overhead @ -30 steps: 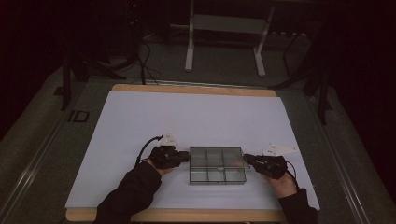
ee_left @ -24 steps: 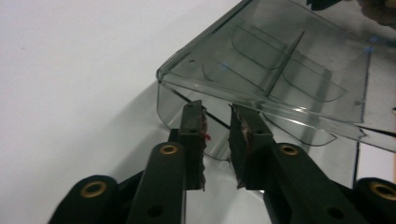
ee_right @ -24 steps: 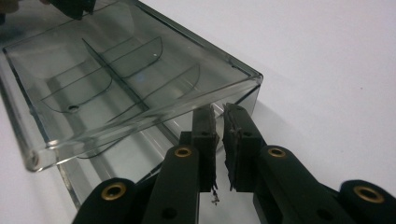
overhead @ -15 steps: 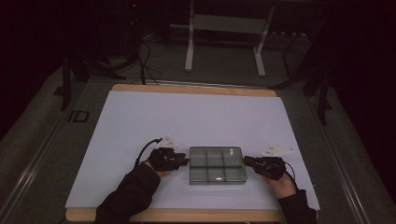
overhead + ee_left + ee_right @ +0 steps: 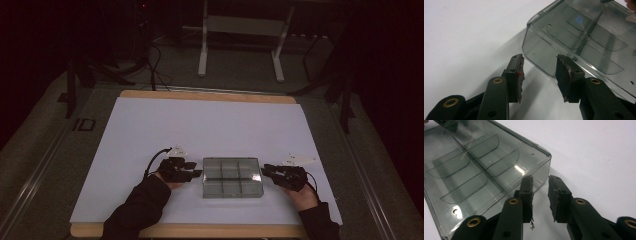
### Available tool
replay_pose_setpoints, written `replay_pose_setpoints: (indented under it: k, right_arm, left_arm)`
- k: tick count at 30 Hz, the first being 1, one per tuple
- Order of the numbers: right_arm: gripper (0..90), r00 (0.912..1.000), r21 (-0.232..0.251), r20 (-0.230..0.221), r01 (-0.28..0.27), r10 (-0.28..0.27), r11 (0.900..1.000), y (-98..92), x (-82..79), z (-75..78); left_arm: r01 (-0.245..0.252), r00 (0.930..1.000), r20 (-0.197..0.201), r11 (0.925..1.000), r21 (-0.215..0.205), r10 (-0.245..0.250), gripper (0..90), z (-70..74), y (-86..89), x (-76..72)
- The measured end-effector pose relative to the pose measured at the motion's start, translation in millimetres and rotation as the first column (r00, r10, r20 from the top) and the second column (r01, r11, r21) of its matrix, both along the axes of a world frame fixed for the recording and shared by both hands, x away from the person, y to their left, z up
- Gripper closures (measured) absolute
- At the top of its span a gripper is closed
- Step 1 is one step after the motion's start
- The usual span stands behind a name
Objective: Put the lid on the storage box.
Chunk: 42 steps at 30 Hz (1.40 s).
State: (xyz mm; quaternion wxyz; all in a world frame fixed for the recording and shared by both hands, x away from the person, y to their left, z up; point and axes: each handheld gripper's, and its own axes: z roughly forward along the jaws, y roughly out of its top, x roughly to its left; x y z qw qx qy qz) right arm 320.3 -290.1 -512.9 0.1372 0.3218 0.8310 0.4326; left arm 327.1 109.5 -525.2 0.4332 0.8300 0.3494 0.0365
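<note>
Smoky clear plastic organiser box (image 5: 231, 177), six compartments under a shut lid, flat on the white sheet (image 5: 210, 125) covering the desk (image 5: 207, 95), toward the near edge and roughly centred. Nothing visible inside the compartments.

Left of the box: left gripper (image 5: 192, 174), fingers (image 5: 515, 75) spread apart and holding nothing, tips just off the box's short side wall. From the left gripper view, aimed at a rounded corner with a sliver of gap, not touching as far as can be told.

Right of the box: right gripper (image 5: 266, 171), fingers (image 5: 526, 195) also parted and empty, lined up near the opposite short wall, close but seemingly apart.

Looks like the approach step, both sides bracketing the box, no grip yet. Next move probably needs closing in on the walls or lid lip, evenly from both ends; slick plastic, so easy to skid or twist if one side lands first.
</note>
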Motion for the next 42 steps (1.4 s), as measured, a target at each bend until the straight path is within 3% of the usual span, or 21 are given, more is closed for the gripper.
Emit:
replay_pose_setpoints:
  k: [6,8,13,15,19,22,24,27,33,42]
  right_arm:
    - [62.6,1.0,0.012,0.002,0.005,-0.005,1.0,-1.8,0.5,3.8]
    - [50.3,1.0,0.022,0.001,0.005,-0.006,1.0,-2.0,1.4,4.8]
    - [36.3,0.9991,0.023,0.007,0.042,-0.042,0.999,-3.5,2.6,6.0]
    - [26.7,0.9978,0.048,0.005,0.066,-0.066,0.997,-5.5,3.0,5.8]
    - [20.1,0.9975,0.052,0.002,0.07,-0.07,0.996,-7.1,3.2,5.3]
    - [15.6,0.9977,0.033,0.008,0.067,-0.068,0.997,-6.2,3.1,4.3]
    - [15.7,0.9978,0.04,-0.012,0.066,-0.065,0.997,-6.8,3.6,3.7]
    - [15.4,0.9972,0.024,0.003,0.074,-0.074,0.997,-7.3,3.2,3.0]
    - [15.5,0.9963,-0.009,0.025,0.082,-0.082,0.997,-8.5,3.2,0.8]
    - [15.5,0.9921,-0.019,0.027,0.123,-0.122,0.992,-17.4,0.8,-3.8]
  left_arm:
    - [-0.008,0.9999,0.01,0.9999,0.008,0.008,49.2,1.8,0.4,-0.2]
    - [0.001,1.0,0.0,0.9999,0.011,-0.001,39.0,2.2,2.0,0.8]
    - [0.012,0.9999,-0.002,0.9999,-0.007,-0.013,17.7,3.5,10.4,1.9]
    - [0.008,0.9999,-0.008,0.9997,-0.021,-0.008,15.6,4.2,13.3,2.2]
    - [-0.02,0.9998,-0.001,0.9996,-0.019,0.02,3.7,3.6,16.1,3.9]
    - [-0.041,0.999,0.02,0.9991,-0.008,0.041,2.7,2.8,16.5,4.1]
    - [-0.022,0.9996,0.016,0.9995,-0.021,0.022,2.7,2.2,16.2,3.7]
    - [-0.01,0.9994,0.035,0.9999,0.011,0.01,2.7,1.3,14.8,1.8]
    - [-0.013,0.9996,0.025,0.9999,-0.003,0.013,2.7,1.0,18.0,1.1]
    - [0.0,0.9993,0.037,0.9997,0.026,-0.001,2.7,1.0,18.4,-6.0]
